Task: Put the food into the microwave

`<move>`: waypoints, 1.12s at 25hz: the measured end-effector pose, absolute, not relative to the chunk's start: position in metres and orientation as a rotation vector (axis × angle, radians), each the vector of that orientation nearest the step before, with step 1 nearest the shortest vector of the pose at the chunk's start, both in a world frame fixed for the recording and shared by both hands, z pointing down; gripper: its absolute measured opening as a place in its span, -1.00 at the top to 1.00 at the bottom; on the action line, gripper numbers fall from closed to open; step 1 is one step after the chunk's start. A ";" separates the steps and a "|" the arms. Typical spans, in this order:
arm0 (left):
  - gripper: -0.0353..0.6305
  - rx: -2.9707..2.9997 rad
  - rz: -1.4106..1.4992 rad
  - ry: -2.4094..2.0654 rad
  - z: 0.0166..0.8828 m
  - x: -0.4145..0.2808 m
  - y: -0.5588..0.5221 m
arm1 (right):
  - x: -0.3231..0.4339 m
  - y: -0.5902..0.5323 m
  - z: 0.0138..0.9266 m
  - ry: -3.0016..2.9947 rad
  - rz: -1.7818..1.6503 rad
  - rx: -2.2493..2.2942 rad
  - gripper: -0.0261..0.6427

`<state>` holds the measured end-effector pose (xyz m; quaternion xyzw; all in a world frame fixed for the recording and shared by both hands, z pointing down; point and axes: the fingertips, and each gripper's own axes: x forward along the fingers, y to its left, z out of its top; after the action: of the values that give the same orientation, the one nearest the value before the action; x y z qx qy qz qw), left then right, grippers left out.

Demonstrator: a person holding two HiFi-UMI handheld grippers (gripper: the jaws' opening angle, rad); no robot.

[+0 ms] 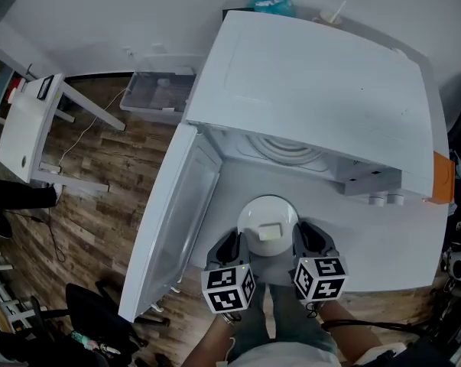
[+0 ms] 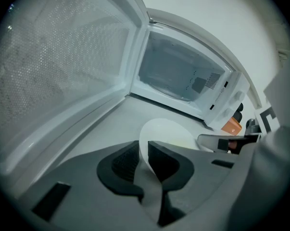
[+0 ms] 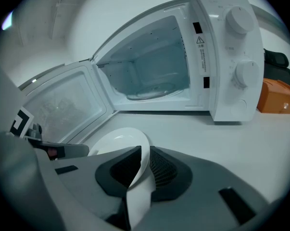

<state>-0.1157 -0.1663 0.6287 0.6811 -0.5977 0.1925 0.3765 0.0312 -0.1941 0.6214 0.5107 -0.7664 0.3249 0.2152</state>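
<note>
A white plate [image 1: 268, 224] carrying a pale block of food [image 1: 269, 232] is held just in front of the open white microwave [image 1: 314, 90]. My left gripper [image 1: 235, 247] is shut on the plate's left rim [image 2: 144, 148]. My right gripper [image 1: 303, 239] is shut on the plate's right rim [image 3: 144, 158]. The microwave door [image 1: 173, 220] swings wide to the left. Inside, the cavity with its glass turntable [image 3: 152, 88] is empty. The food itself is hidden in both gripper views.
The microwave sits on a white tabletop [image 1: 383, 243]. An orange box [image 1: 442, 178] stands at its right side, by the two dials [image 3: 241, 42]. A clear plastic bin [image 1: 157, 94] and a white side table [image 1: 27, 128] stand on the wooden floor at left.
</note>
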 end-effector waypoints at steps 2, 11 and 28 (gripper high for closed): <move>0.73 1.731 0.492 -1.519 0.632 -0.115 -0.166 | 0.032 -0.195 0.623 -2.121 0.905 1.413 0.79; 0.72 1.690 0.451 -1.500 0.638 -0.115 -0.167 | 0.032 -0.197 0.630 -2.096 0.934 1.407 0.79; 0.73 1.662 0.406 -1.510 0.639 -0.112 -0.170 | 0.030 -0.196 0.633 -2.052 0.967 1.441 0.80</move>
<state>-0.1124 -0.1703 0.6392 0.6619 -0.6016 0.1618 0.4168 0.0304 -0.1963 0.6335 0.5225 -0.7440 0.3505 0.2250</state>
